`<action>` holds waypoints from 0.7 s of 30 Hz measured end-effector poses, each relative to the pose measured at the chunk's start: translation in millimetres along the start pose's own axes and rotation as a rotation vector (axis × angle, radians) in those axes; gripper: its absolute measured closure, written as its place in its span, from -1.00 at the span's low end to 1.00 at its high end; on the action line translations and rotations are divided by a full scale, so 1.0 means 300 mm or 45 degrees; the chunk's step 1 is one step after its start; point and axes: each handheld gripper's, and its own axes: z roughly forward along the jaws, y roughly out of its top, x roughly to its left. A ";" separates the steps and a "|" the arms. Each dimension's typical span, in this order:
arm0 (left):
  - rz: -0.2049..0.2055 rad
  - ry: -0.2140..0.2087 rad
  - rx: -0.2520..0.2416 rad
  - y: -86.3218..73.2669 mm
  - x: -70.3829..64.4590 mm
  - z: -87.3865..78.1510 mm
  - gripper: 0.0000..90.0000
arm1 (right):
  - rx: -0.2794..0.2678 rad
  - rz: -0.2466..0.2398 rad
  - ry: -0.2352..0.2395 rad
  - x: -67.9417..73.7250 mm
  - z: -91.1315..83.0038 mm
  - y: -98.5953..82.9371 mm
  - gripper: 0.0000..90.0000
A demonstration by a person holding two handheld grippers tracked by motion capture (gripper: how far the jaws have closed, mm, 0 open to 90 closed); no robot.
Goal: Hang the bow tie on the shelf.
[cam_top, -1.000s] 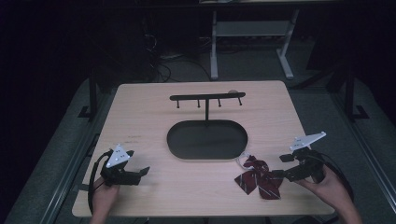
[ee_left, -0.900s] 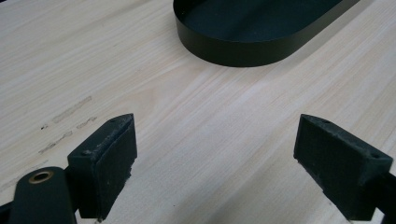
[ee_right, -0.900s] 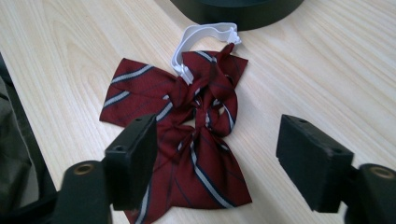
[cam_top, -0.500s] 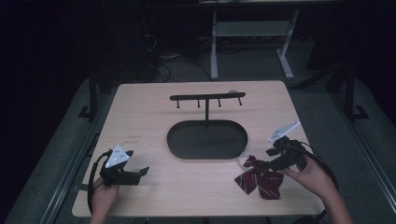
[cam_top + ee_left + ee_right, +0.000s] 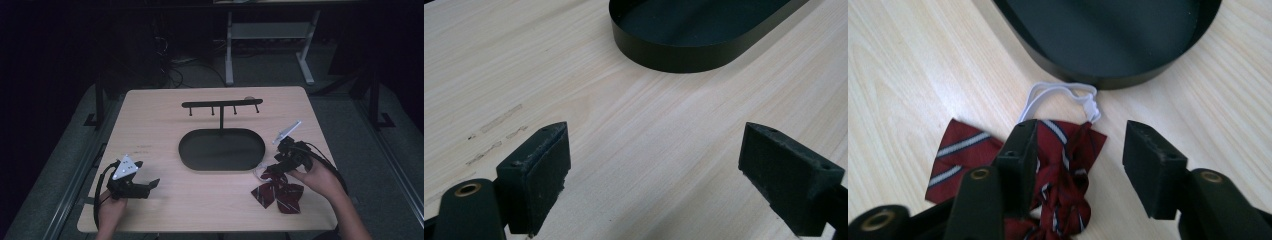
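A dark red bow tie (image 5: 278, 192) with pale stripes lies flat on the wooden table near the front right. Its white elastic loop (image 5: 1058, 94) reaches toward the black oval tray (image 5: 222, 167). My right gripper (image 5: 272, 169) is open and low over the tie's far edge. In the right gripper view the jaws (image 5: 1080, 160) stand apart with the tie's knot (image 5: 1068, 150) between them, gripping nothing. My left gripper (image 5: 149, 186) rests open at the front left, its jaws (image 5: 654, 175) wide over bare wood, short of the tray's wall (image 5: 674, 60).
A black T-shaped stand (image 5: 221, 106) with several small hooks rises from the tray's far side. The table's right edge (image 5: 325, 165) is close behind the right hand. Dark floor and a desk frame (image 5: 270, 30) lie beyond the table.
The right gripper has moved left from the table's right edge until its open jaws straddle the bow tie. The left gripper has stayed still.
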 end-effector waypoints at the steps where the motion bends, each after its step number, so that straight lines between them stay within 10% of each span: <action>1: 0.000 0.000 0.000 0.000 0.000 0.000 -0.71 | 0.000 0.000 0.000 0.000 0.000 0.000 0.08; 21: -0.002 -0.005 -0.001 0.003 -0.001 0.001 -0.71 | 0.241 0.037 -0.012 -0.030 0.131 0.037 0.51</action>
